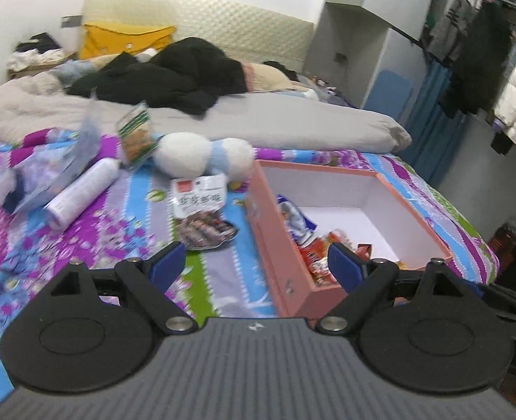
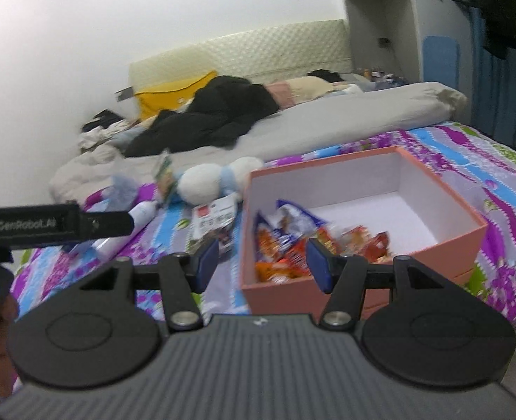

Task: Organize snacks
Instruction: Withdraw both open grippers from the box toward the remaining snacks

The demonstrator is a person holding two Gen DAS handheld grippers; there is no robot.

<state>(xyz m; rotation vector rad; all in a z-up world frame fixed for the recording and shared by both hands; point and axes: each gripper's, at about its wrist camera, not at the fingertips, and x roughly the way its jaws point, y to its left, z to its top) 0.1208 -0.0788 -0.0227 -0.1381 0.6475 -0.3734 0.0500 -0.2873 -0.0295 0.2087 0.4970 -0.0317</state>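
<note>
Bedsheet [image 1: 82,245] in purple, blue and green stripes carries everything we see. On it sits our pink box [image 1: 286,269], white inside, with snack packets [image 1: 314,245] piled in its near corner. Left of the box lie a white plush toy [image 1: 201,155], a white bottle [image 1: 82,192] and one loose snack pouch [image 1: 201,213]. Our left gripper [image 1: 254,266] spreads wide over the box's near wall, holding nothing; our right gripper [image 2: 263,262] gapes likewise.

The left claw [image 1: 254,267] is spread wide — its two blue fingertips [image 1: 168,264] stand well apart with nothing between them. The right claw [image 2: 263,262] is parted too, somewhat less, and grips nothing. In the right wrist view the left claw's black body shows at the left edge.
</note>
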